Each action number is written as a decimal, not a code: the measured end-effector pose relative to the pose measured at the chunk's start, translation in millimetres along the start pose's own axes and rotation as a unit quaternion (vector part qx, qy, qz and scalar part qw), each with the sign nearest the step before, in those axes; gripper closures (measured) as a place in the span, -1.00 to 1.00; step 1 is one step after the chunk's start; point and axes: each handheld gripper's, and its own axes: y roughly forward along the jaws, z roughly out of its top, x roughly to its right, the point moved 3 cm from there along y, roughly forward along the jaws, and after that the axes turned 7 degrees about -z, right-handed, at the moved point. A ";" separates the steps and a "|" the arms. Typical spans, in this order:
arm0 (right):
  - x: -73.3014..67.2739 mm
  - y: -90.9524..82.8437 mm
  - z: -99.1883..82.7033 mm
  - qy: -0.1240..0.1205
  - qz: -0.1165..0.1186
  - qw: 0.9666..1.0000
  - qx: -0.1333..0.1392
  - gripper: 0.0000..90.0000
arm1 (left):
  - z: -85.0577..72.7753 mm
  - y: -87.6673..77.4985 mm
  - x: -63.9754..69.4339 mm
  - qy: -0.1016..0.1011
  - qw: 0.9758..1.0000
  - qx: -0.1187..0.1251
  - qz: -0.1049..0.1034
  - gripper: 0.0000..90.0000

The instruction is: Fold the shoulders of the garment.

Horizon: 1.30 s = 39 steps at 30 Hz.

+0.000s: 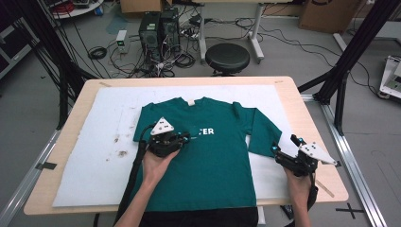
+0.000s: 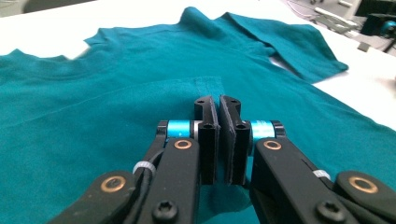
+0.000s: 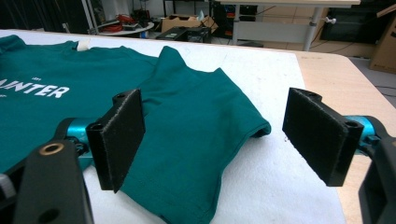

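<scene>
Our left gripper (image 1: 185, 137) sits on the chest of the green T-shirt (image 1: 213, 161), and its jaws are pressed together with nothing we can see between them. We hold our right gripper (image 1: 283, 146) with its jaws wide apart, just beside the shirt's sleeve (image 3: 205, 112). We see the shirt lying flat, front up, on the white sheet (image 1: 94, 156) covering the surface (image 1: 312, 118).

Green shirt (image 1: 213, 156) on white mat (image 1: 90, 156)
</scene>
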 end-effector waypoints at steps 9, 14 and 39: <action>-0.6 0.5 0.1 0.000 0.001 1.000 -0.005 -0.53 | 5.2 20.6 18.9 0.008 0.999 -0.005 -0.033 0.90; -0.6 0.4 0.1 0.000 0.001 1.000 -0.003 -0.53 | 9.5 35.8 27.1 0.010 0.999 -0.008 -0.043 0.91; 0.0 0.9 0.3 -0.003 0.001 1.000 -0.002 -0.53 | 7.3 69.5 47.5 0.016 0.994 -0.022 -0.103 0.90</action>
